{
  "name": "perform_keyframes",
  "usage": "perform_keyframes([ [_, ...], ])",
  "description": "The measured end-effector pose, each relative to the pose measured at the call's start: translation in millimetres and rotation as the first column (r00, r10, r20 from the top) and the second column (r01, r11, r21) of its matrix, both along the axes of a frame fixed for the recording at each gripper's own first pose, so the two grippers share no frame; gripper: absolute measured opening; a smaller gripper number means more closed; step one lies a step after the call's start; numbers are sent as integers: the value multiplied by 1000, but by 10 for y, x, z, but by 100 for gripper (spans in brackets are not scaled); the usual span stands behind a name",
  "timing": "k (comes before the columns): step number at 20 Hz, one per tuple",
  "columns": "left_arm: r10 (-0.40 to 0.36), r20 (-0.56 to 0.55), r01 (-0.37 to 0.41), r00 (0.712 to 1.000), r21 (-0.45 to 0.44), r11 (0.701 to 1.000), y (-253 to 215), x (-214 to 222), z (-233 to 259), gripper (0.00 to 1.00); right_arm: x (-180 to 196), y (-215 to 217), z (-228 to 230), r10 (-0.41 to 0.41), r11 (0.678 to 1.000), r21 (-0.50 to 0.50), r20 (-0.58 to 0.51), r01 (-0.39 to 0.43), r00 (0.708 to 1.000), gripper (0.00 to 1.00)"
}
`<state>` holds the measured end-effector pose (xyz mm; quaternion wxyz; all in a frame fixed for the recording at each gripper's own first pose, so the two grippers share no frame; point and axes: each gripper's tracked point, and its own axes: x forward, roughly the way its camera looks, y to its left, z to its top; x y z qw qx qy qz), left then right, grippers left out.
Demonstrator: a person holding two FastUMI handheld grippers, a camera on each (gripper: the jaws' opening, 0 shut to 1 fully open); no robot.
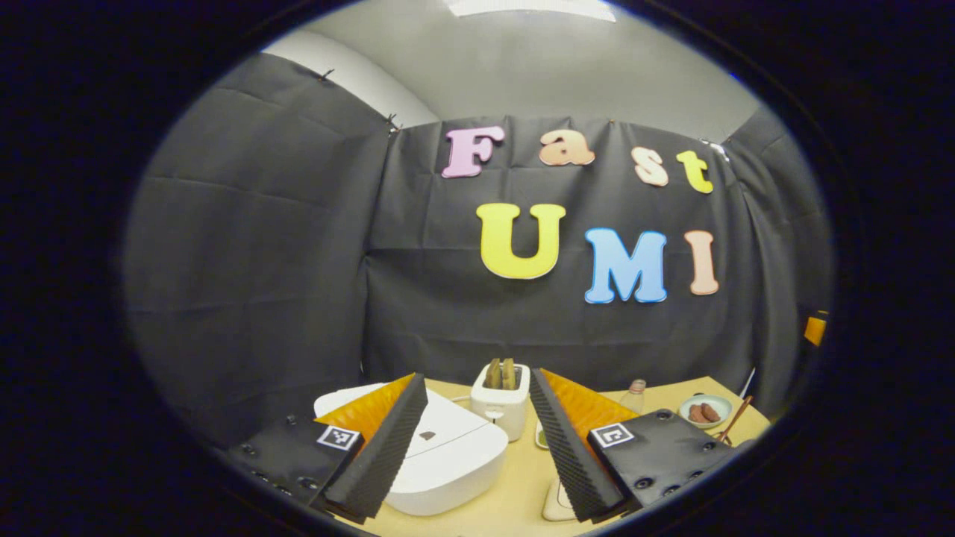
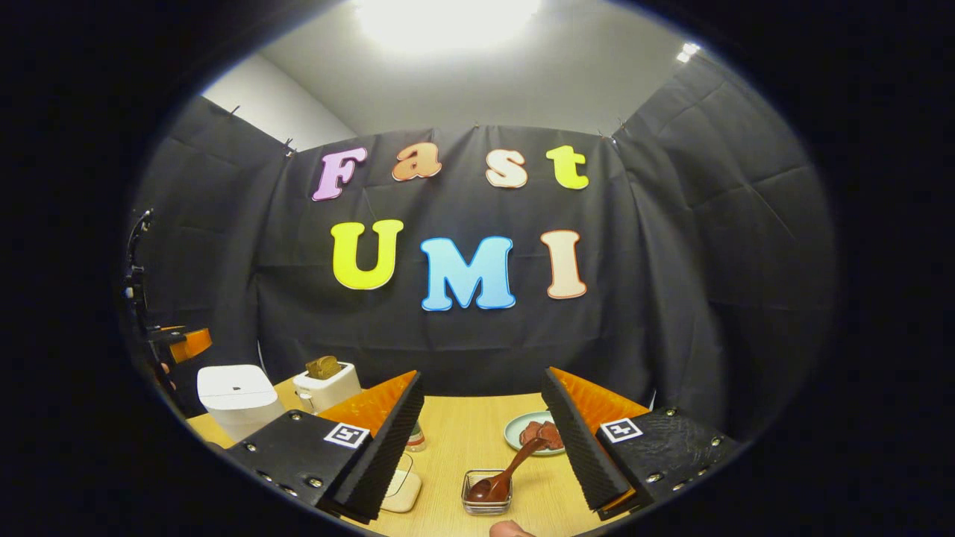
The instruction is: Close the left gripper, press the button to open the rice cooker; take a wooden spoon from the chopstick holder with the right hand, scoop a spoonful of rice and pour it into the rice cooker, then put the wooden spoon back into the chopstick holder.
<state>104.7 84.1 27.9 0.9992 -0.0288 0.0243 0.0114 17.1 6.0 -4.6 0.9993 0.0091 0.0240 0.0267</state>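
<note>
Grippers both up off the table (image 2: 462,436), neither touching anything. Left gripper (image 1: 477,447) has its fingers spread wide, nothing between them; same w/ the right gripper (image 2: 481,447), jaws well apart and empty.

Rice cooker (image 1: 448,455) is white, lid down, sitting at the table's left end, partly behind the left finger (image 1: 380,447) in the left gripper view. Small dark button (image 1: 427,434) shows on top of the lid, untouched. In the right gripper view the cooker sits far left, near the table edge.

Toaster (image 1: 501,406), white w/ two slices standing in it, is just behind the cooker, toward the back wall. Small bottle (image 1: 635,395) stands right of the toaster.

Wooden spoon (image 2: 511,468) lies tilted w/ its bowl down in a small clear square dish (image 2: 486,494), handle leaning up and away toward a pale green plate (image 2: 522,440) holding a couple of brown pieces. Dish is near the front edge, between the right gripper's fingers as seen from its camera but farther off, not in contact. Can't tell what's inside the dish beyond the spoon's bowl.

Flat cream pad-like thing (image 2: 403,488) lies on the table by the right gripper's left finger
</note>
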Motion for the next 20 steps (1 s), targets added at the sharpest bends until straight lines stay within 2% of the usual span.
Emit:
perform_keyframes([
  [3,-43,40,42,998,27,999,-162,-178,116,96,-73,76,123,-12,1000,-20,54,13,998,96],
  [8,-87,81,84,993,34,996,-392,-361,285,96,-77,261,175,13,1000,-11,67,-13,998,96],
  [14,-88,79,84,993,51,995,-427,-376,302,99,-71,395,238,16,1000,13,81,-17,997,96],
  [20,-86,82,83,993,45,996,-378,-332,334,97,-24,531,249,21,999,24,79,-23,997,96],
])
